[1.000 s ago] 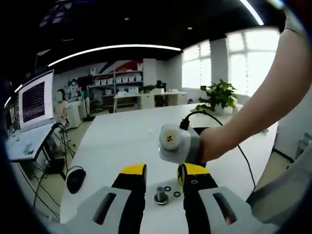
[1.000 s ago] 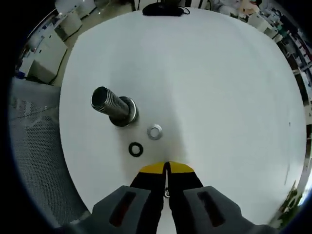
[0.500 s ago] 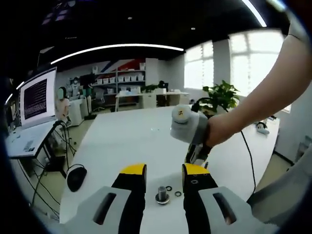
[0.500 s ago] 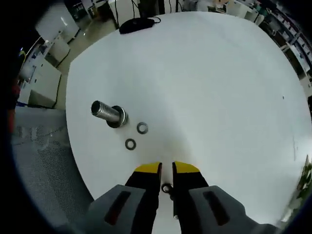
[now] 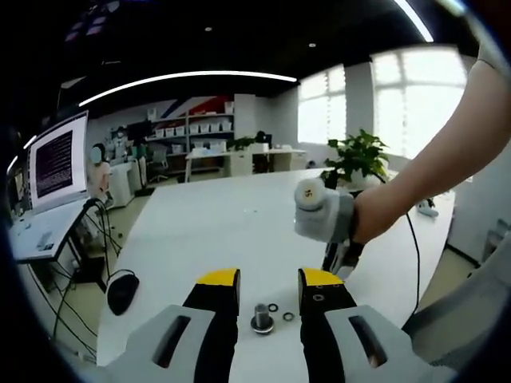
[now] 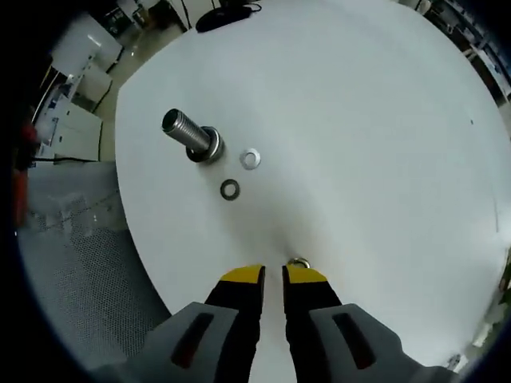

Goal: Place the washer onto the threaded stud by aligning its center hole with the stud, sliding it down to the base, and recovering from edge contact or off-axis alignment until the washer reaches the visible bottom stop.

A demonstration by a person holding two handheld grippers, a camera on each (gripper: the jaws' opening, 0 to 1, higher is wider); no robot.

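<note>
Right gripper [image 6: 274, 275]: yellow-tipped jaws parted by a narrow gap, nothing between them — a small metal ring [image 6: 298, 262] lies on the white table [image 6: 359, 144] touching the tip of the right-hand jaw, not gripped. Further out on the table, a dark washer [image 6: 230, 189], then a bright silver washer [image 6: 251, 158], the two near each other but apart. Just beyond them the threaded stud [image 6: 192, 136] stands on its flanged base, shaft bare; the silver washer sits just beside the base, not touching. Nothing lies between the jaws and the stud except the two washers. Left of the table edge, a grey mesh surface [image 6: 80, 263]. Left gripper [image 5: 268, 281]: jaws wide apart and empty, with the stud and both washers on the table in the gap between the tips. Beyond, the person's hand [image 5: 375, 214] holds the right gripper above the table, a black cable trailing from it. Farther off: computer mouse [image 5: 122, 292], monitor [image 5: 56, 163], potted plant [image 5: 361, 155], shelving along the back wall, bright windows.
</note>
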